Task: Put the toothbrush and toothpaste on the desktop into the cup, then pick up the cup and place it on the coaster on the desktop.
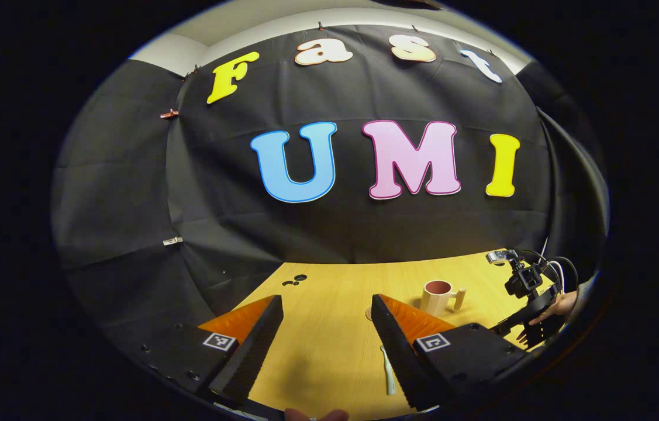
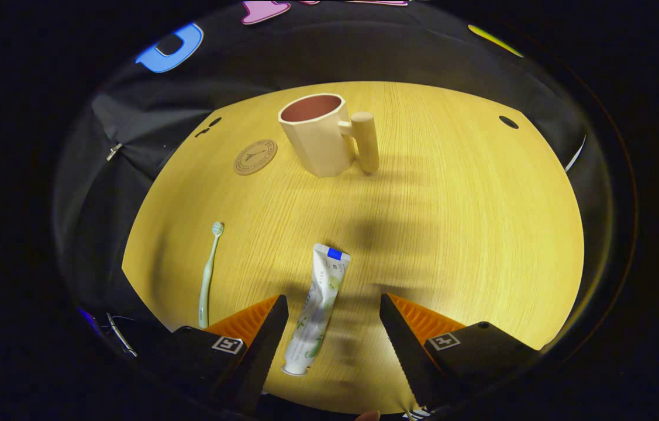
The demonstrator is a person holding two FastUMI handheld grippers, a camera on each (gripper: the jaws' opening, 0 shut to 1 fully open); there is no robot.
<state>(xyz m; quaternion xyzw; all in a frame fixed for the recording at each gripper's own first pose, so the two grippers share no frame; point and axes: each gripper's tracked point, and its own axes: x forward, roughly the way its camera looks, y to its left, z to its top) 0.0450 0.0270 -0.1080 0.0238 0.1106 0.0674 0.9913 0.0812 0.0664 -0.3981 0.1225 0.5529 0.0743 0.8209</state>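
Note:
A cream cup [image 2: 322, 135] with a reddish inside and a thick handle stands upright at the far middle of the wooden desktop [image 2: 469, 234]. Left of it lies a round brown coaster [image 2: 255, 156]. A white toothpaste tube [image 2: 317, 309] lies below my right gripper [image 2: 334, 333], which is open with its fingers on either side of the tube and apart from it. A pale green toothbrush [image 2: 208, 273] lies to the left. In the left gripper view my left gripper [image 1: 326, 345] hangs open over the desktop; the toothbrush [image 1: 387, 374] lies by its right finger, the cup [image 1: 438, 297] farther off.
A hand [image 1: 557, 304] holds the other gripper [image 1: 531, 310] at the right edge of the left gripper view. The black cloth wall [image 1: 335, 228] closes the desk's far side. Small dark holes [image 1: 295, 280] mark the desk's far left corner, another [image 2: 508, 122] its far right.

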